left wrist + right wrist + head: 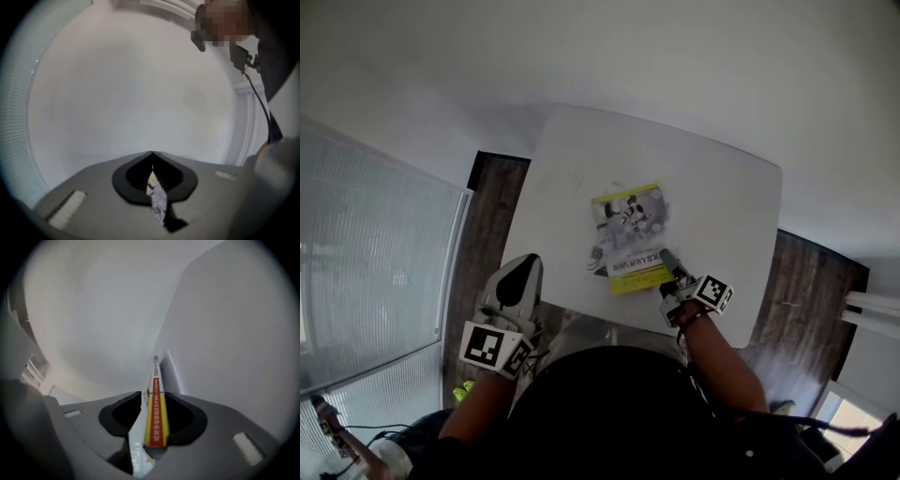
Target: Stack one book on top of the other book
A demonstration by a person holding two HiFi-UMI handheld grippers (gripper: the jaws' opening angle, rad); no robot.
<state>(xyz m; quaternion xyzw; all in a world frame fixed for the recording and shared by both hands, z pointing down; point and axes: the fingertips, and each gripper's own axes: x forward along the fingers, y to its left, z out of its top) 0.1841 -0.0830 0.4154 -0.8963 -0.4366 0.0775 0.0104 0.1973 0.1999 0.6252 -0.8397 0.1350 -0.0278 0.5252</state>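
Observation:
A book with a yellow-green border (630,236) lies on the white table (722,187), on top of a second book whose grey edge (596,259) peeks out at its left. My right gripper (668,262) is at the top book's near right corner. In the right gripper view the yellow and red spine (156,418) stands between the jaws of the right gripper (154,397), with a dark gap on each side, so the pads do not press it. My left gripper (525,270) hangs off the table's near left edge, shut and empty (152,154).
Dark wooden floor (492,211) shows on both sides of the table. A ribbed translucent panel (366,253) stands at the left. The person's dark torso (609,412) fills the bottom of the head view. A white wall lies beyond the table.

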